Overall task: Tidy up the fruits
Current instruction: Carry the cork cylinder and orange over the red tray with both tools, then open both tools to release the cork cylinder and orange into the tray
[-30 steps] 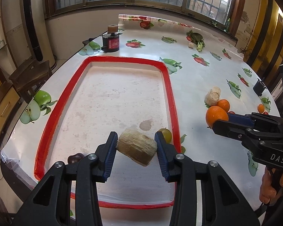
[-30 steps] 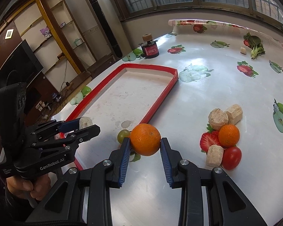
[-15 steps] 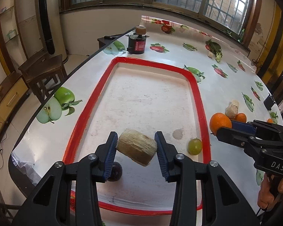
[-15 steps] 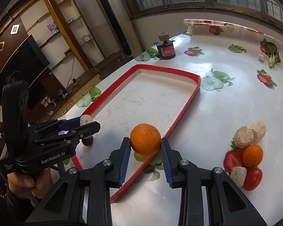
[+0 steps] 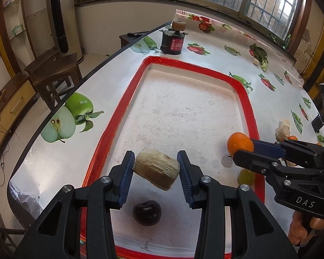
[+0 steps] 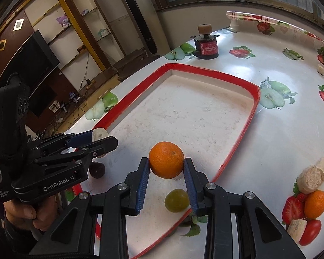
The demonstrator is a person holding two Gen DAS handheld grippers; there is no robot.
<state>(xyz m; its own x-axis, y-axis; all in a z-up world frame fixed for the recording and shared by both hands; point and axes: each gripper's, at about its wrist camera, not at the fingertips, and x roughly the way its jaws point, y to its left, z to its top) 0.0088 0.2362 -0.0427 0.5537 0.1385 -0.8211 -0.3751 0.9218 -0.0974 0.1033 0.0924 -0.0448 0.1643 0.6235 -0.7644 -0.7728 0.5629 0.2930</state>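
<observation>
My left gripper [image 5: 156, 170] is shut on a beige fibrous chunk [image 5: 156, 171] and holds it above the near end of the red-rimmed tray [image 5: 242, 86]. A dark plum [image 5: 147, 212] lies in the tray just below it. My right gripper [image 6: 166, 173] is shut on an orange [image 6: 166, 160] and holds it over the tray's near right part, above a green grape-like fruit [image 6: 176, 200] that lies inside the tray. The right gripper with the orange also shows in the left wrist view [image 5: 240, 149]. The left gripper shows in the right wrist view [image 6: 99, 140].
On the table right of the tray lies a pile: beige chunks [image 6: 308, 178], a strawberry [image 6: 291, 207], a small orange [image 6: 315, 204], a red tomato [image 6: 311, 231]. A black-and-red can [image 5: 172, 43] stands beyond the tray. A wooden stool [image 5: 51, 69] is off the table's left edge.
Both grippers moved left over the tray with their loads. The orange went from beside the tray's right rim to above the tray. The plum and green fruit now lie closer beneath the grippers.
</observation>
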